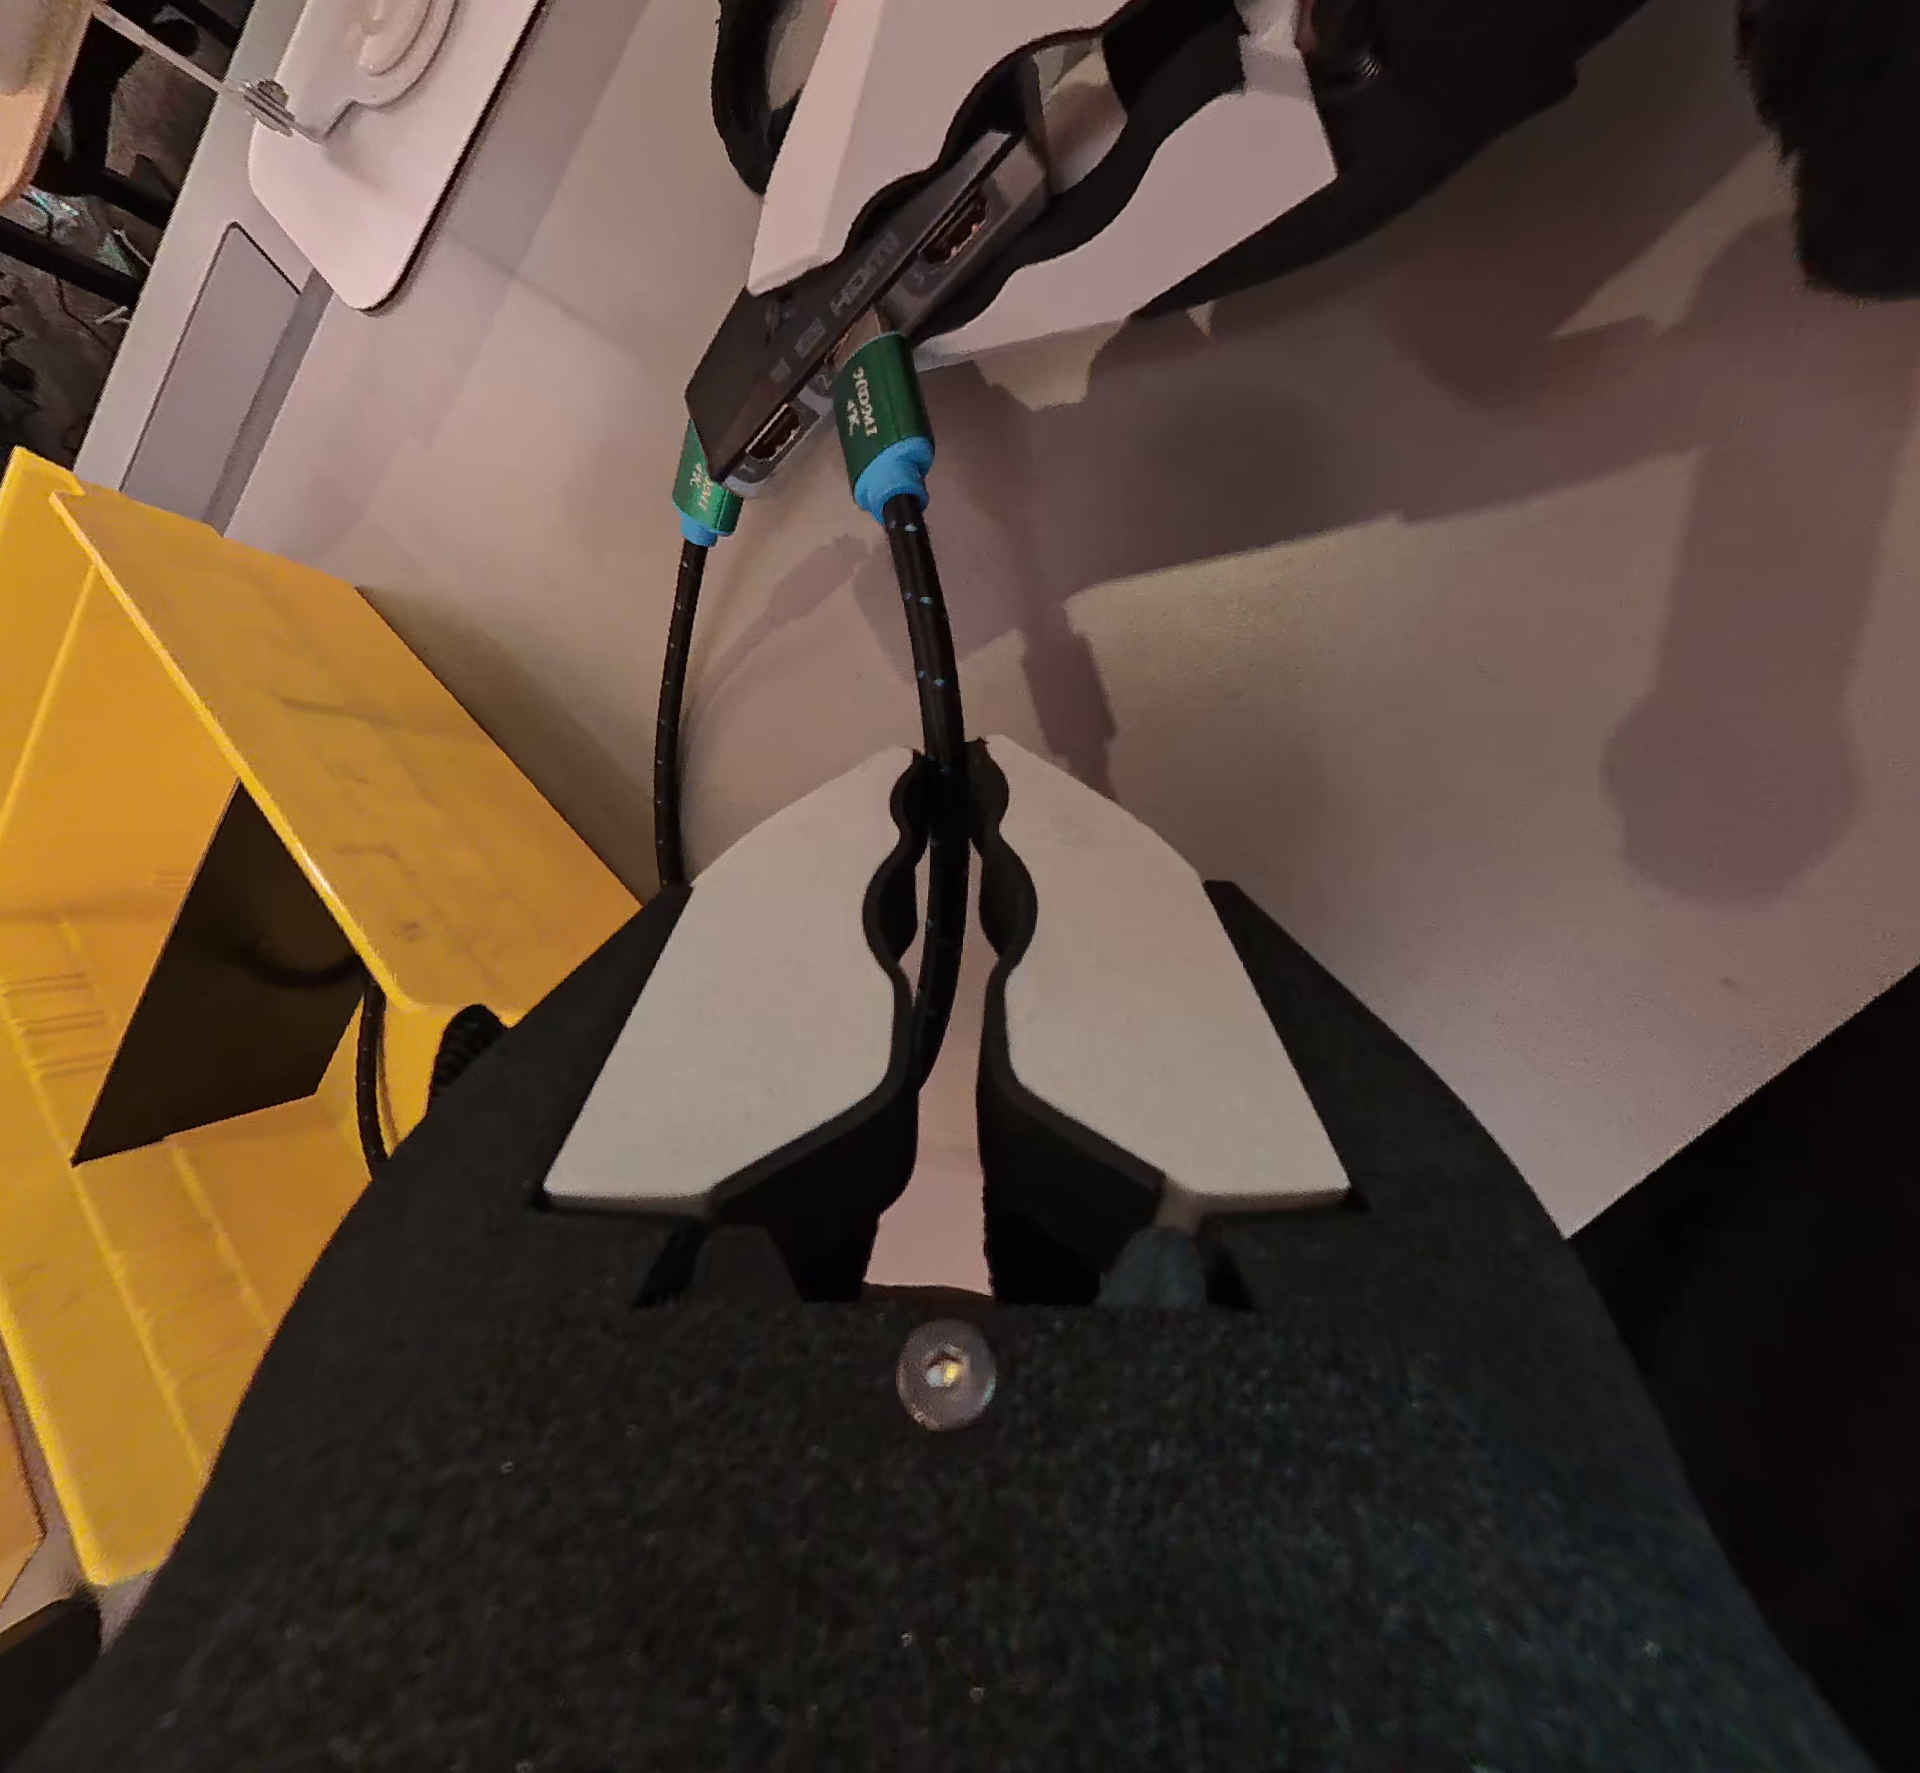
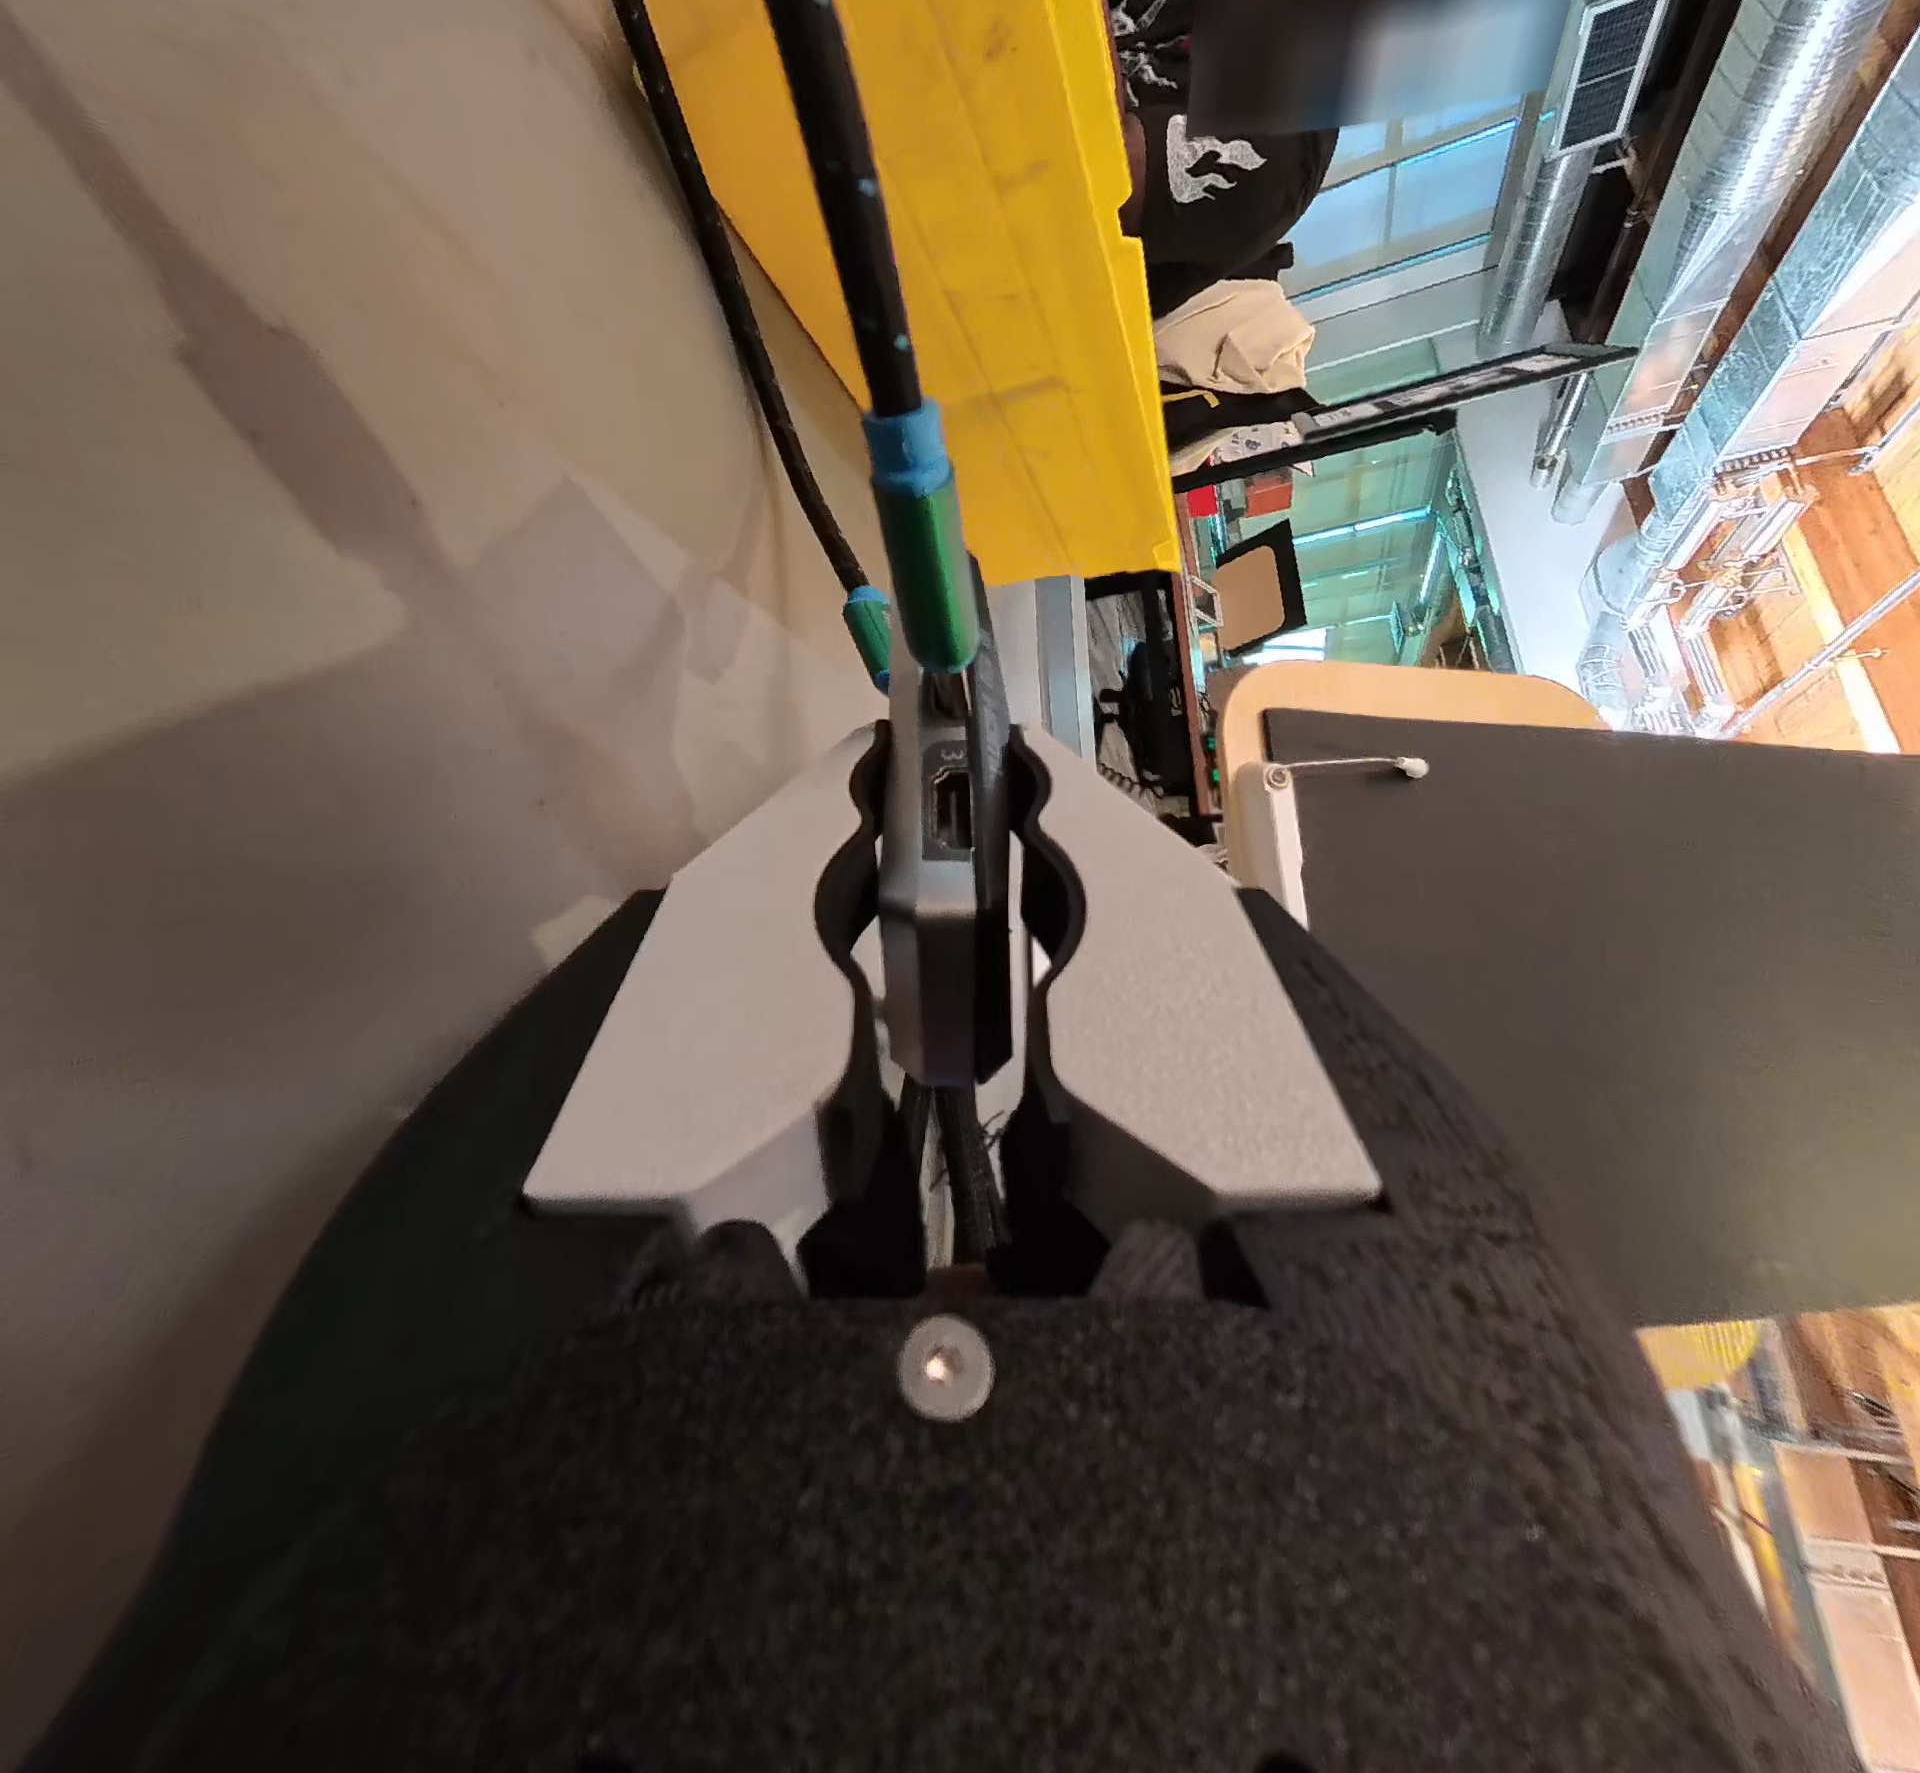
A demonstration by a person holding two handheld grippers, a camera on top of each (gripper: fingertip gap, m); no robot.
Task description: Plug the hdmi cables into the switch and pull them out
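Note:
My left gripper (image 1: pixel 943 759) is shut on a black braided HDMI cable (image 1: pixel 935 643). Its green plug (image 1: pixel 879 414) sits in the middle port of the black switch (image 1: pixel 831 341). My right gripper (image 2: pixel 945 747), also seen in the left wrist view (image 1: pixel 1023 196), is shut on the switch (image 2: pixel 940 944) and holds it above the white table. Empty ports (image 1: pixel 961 235) (image 1: pixel 774 443) show on either side of the plug. A second green plug (image 1: pixel 707 489) hangs just behind the switch's near end; whether it is plugged in is hidden. In the right wrist view the green plug (image 2: pixel 928 570) meets the switch's top.
A yellow bin (image 1: pixel 239 850) stands left of my left gripper, with a cable running into it. A bundle of black cable (image 1: pixel 758 30) lies behind the switch. A white board (image 1: pixel 416 40) lies on the table's far left. A person stands in the background (image 2: pixel 1216 185). Left tips to right tips: about 10 cm.

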